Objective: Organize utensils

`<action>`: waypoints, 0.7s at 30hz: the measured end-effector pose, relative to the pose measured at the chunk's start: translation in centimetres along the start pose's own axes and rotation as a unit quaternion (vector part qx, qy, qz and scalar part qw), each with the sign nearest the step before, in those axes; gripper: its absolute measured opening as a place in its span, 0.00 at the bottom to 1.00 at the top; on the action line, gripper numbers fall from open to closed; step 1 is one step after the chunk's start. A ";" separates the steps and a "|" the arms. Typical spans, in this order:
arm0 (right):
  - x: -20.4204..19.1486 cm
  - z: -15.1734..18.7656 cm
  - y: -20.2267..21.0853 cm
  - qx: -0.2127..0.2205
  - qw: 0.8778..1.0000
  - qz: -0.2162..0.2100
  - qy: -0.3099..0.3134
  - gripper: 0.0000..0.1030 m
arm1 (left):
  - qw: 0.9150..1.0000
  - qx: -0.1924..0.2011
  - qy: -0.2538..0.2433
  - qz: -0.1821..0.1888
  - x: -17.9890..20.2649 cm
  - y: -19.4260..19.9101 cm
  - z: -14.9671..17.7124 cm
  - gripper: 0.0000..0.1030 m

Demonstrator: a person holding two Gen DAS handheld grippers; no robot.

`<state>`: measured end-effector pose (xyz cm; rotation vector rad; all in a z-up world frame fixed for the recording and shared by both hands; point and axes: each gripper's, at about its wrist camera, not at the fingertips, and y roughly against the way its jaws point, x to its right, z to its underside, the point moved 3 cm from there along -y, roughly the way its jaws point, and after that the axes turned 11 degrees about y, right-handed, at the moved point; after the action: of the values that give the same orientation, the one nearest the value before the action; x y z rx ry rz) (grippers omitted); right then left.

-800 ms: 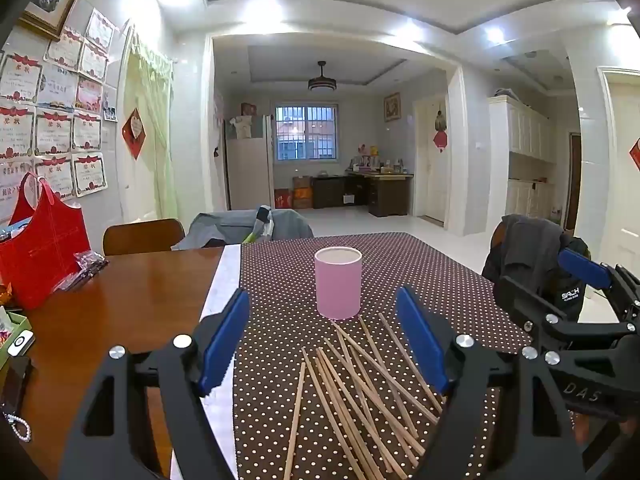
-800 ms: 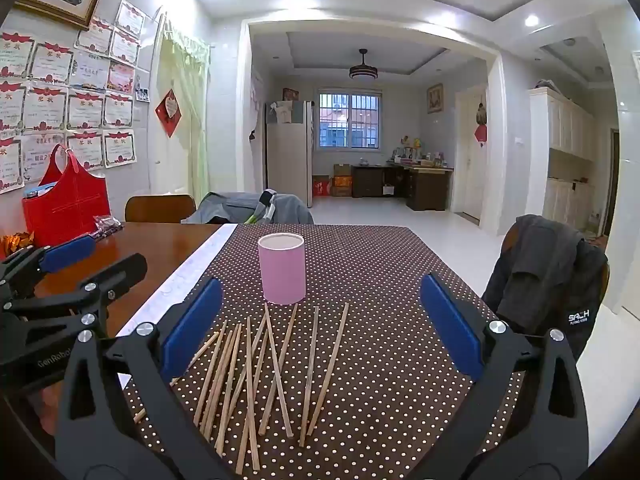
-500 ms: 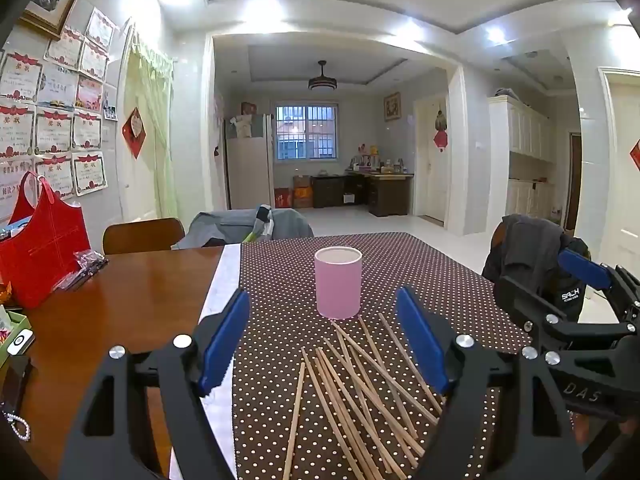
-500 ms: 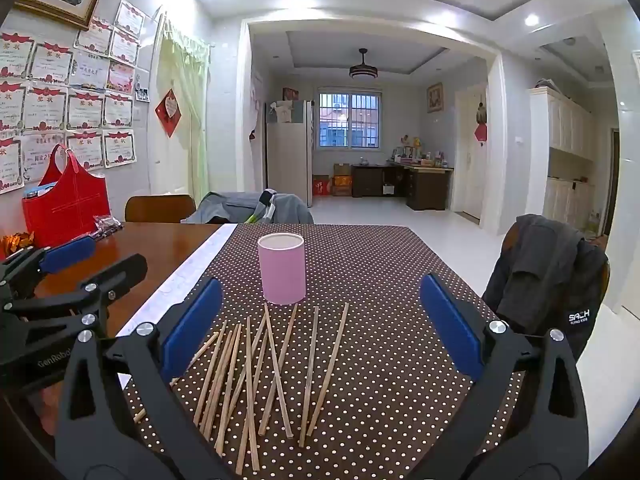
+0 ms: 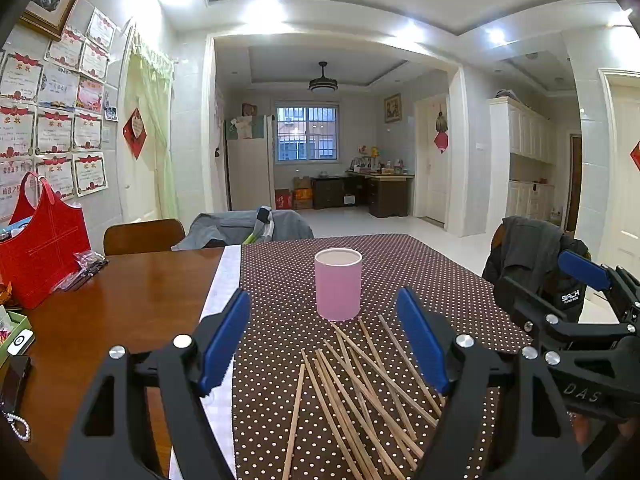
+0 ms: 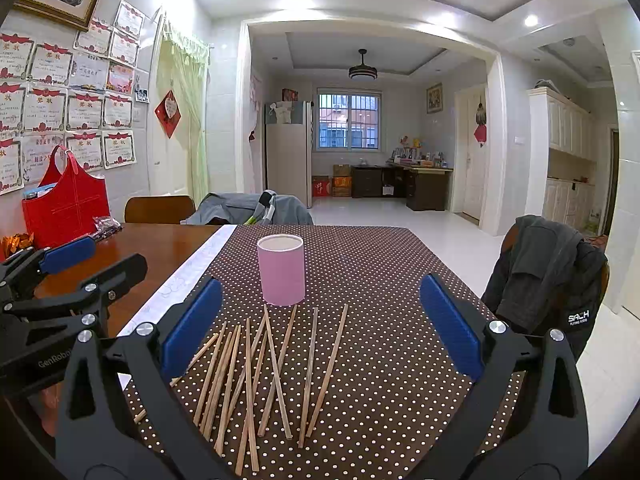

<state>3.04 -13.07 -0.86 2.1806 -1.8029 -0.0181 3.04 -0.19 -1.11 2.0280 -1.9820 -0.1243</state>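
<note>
Both grippers gape above scattered chopsticks (image 6: 256,380), pink cup (image 6: 281,270) beyond.

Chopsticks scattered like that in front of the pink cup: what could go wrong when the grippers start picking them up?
The chopsticks cross and overlap, so closing on one may lift or flick its neighbours. The pink cup stands upright and looks light; a stick pushed against its rim might tip it. The left gripper and right gripper, both open, hover over the same pile and could bump.
</note>
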 end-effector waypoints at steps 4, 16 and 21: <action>0.0 0.1 0.0 0.001 1.000 0.000 0.000 0.94 | 1.000 0.000 0.000 0.000 -0.1 0.2 -0.1 0.72; 0.5 -0.4 -0.1 -0.002 1.000 -0.001 -0.001 0.94 | 1.000 0.000 0.001 0.000 -0.2 0.2 0.0 0.72; 0.4 -0.4 -0.1 -0.002 1.000 -0.001 -0.001 0.94 | 1.000 0.000 0.001 0.000 -0.1 0.1 -0.1 0.72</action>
<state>3.33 -13.39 -0.46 2.1795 -1.7999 -0.0242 2.91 -0.03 -1.04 2.0258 -1.9812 -0.1228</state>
